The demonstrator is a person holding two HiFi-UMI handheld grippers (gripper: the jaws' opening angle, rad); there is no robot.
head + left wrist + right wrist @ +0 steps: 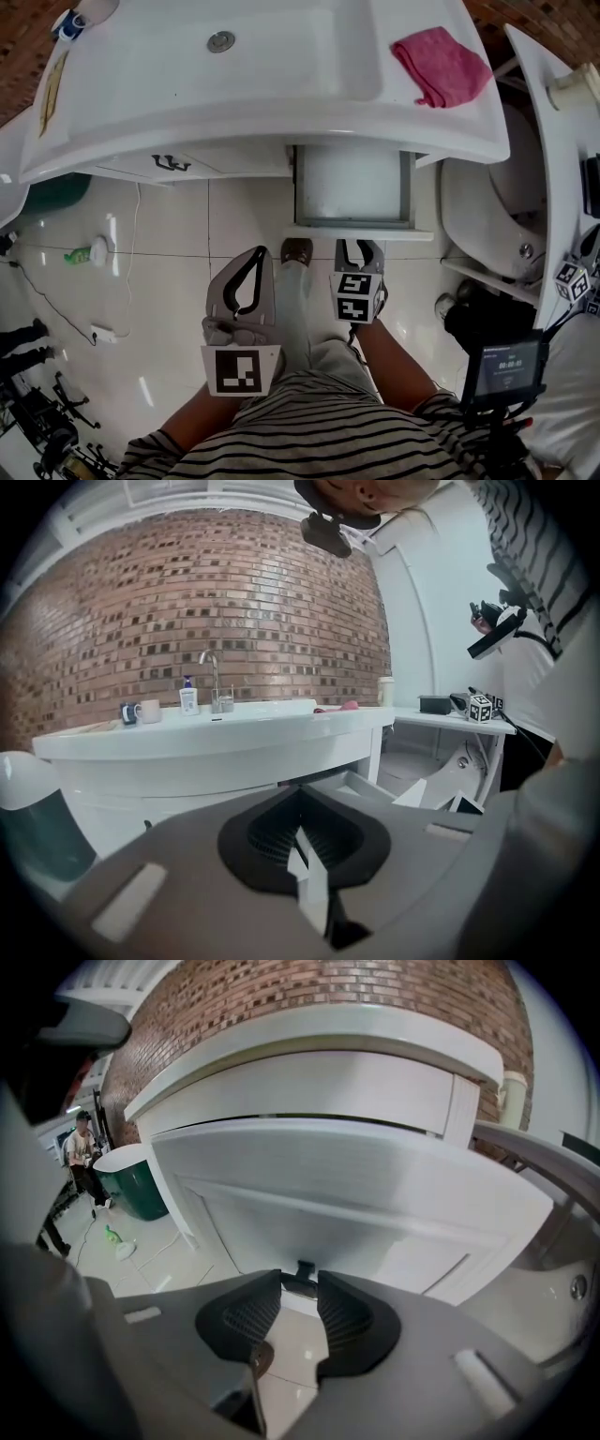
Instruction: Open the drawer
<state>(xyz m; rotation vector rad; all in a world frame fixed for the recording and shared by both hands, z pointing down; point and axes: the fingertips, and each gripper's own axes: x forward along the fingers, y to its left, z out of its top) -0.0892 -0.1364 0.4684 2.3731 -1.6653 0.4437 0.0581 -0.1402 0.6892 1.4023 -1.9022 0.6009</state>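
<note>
The drawer [352,187] sticks out from under the right part of the counter [281,112]. A cloth [441,66] lies on the counter's right end. The right gripper [359,247] is at the drawer's front edge (the left gripper [255,255] is just beside it, to the left). A bottle [80,254] lies on the floor, well to the left.

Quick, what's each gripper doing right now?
Left gripper: closed, nothing between its jaws.
Right gripper: closed on the drawer handle.
</note>
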